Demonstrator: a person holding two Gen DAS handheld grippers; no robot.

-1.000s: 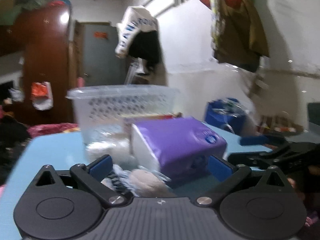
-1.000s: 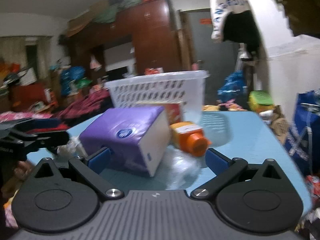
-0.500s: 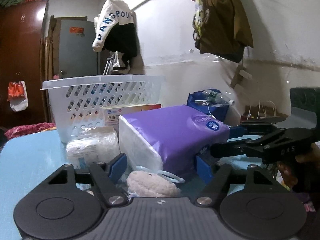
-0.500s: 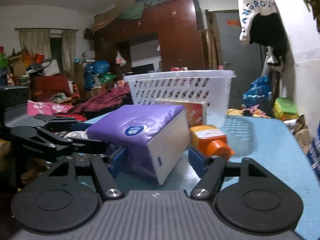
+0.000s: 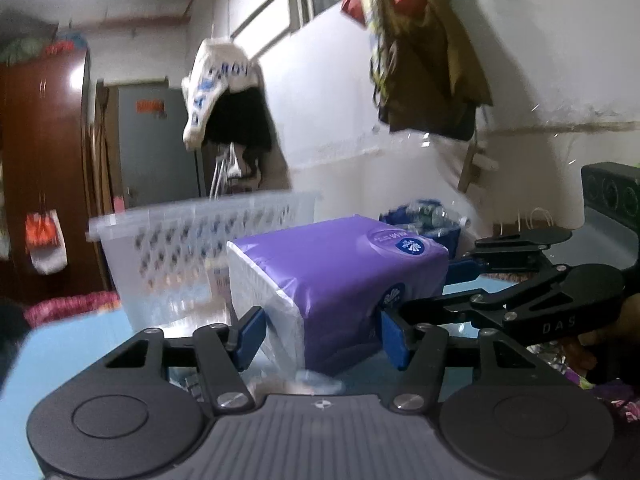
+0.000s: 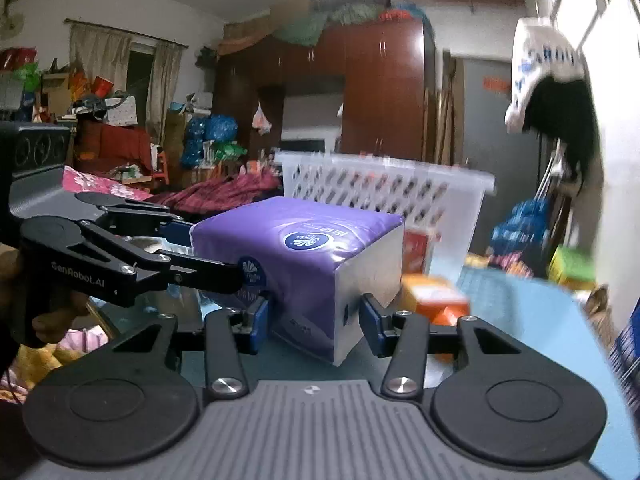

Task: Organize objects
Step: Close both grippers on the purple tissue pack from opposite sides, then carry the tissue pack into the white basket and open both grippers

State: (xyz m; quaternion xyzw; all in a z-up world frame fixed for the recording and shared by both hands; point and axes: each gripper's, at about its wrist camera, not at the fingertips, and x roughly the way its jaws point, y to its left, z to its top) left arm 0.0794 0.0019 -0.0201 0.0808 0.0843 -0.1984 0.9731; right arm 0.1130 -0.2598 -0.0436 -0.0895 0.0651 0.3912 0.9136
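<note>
Blue table [image 6: 520, 304], white basket [image 5: 208, 236] behind, both tools level, left tool [image 5: 320, 330] and right tool [image 6: 314, 318] each pinching purple tissue pack [image 5: 340, 264]

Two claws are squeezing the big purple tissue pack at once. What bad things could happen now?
1. The purple tissue pack is soft plastic. The left claw and right claw pinch only its lower corners, so it might slip or sag.
2. It looks lifted off the blue table. If the claws pull unevenly, the wrapper could tear.
3. The white basket stands close behind, and an orange bottle lies beside the pack. A swing could knock either.
</note>
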